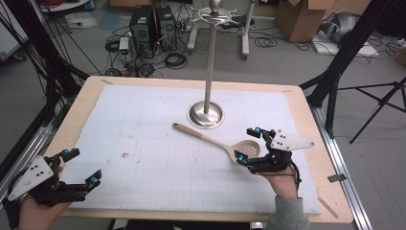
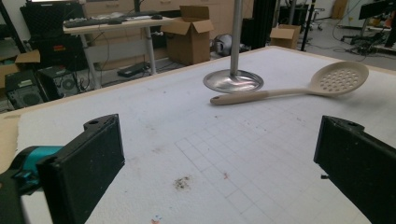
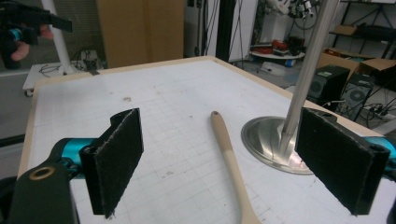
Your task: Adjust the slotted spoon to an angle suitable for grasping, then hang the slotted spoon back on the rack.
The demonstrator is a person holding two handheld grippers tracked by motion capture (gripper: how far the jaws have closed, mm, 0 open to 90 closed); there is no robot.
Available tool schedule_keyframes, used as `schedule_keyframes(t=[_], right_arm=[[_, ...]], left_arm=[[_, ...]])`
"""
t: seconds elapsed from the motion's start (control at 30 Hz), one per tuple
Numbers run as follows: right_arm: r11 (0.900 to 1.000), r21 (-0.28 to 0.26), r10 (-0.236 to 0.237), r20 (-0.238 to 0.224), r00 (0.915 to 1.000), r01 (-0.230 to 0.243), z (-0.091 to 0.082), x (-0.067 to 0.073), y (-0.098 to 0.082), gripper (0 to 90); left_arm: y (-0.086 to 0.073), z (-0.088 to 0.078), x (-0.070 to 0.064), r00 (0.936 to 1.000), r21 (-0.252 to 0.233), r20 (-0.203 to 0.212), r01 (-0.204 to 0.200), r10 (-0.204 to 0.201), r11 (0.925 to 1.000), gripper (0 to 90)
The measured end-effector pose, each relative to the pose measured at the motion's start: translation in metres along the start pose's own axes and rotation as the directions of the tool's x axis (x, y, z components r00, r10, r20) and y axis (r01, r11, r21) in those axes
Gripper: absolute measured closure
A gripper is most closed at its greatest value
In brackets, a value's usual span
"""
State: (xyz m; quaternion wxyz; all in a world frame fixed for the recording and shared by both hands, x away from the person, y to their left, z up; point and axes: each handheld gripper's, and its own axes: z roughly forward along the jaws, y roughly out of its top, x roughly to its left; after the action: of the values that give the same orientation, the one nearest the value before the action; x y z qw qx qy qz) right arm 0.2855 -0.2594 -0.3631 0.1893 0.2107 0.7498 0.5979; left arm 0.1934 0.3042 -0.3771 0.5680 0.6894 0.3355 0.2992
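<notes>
A beige slotted spoon [image 1: 218, 141] lies flat on the white gridded mat [image 1: 153, 163], its handle pointing toward the stand and its bowl near the right hand. My right gripper [image 1: 248, 144] is open, its jaws either side of the spoon's bowl. In the right gripper view the spoon's handle [image 3: 229, 154] runs between the wide-apart jaws of the right gripper [image 3: 224, 144]. My left gripper [image 1: 84, 167] is open at the table's near left corner with nothing in it. From the left gripper [image 2: 219, 140], the spoon [image 2: 280, 91] lies far ahead.
A metal stand with a round base [image 1: 206, 115] and a tall pole with hooks on top [image 1: 216, 14] stands at mid-table, just beyond the spoon's handle. The stand base [image 3: 268, 140] is close to the right jaw. Tripod legs, boxes and cables surround the table.
</notes>
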Motion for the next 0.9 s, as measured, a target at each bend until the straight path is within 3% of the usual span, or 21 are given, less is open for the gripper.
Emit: schedule_keyframes(t=[0.4,0.63,0.9], right_arm=[[0.994,0.102,-0.018,-0.069,0.9974,0.025,0.019,-0.014,0.016,14.2],[0.985,0.163,-0.044,-0.112,0.9927,0.062,0.036,-0.018,0.025,14.2],[0.973,0.218,-0.042,-0.148,0.9882,0.074,0.054,-0.026,0.026,14.2]], left_arm=[[-0.003,-0.005,0.000,0.9999,0.011,-0.016,0.002,-0.002,0.9999,1.9],[-0.004,-0.006,-0.001,0.9998,0.016,-0.017,0.006,-0.006,0.9999,1.9],[-0.005,-0.007,-0.002,0.9998,0.021,-0.018,0.006,-0.005,0.9998,1.9]])
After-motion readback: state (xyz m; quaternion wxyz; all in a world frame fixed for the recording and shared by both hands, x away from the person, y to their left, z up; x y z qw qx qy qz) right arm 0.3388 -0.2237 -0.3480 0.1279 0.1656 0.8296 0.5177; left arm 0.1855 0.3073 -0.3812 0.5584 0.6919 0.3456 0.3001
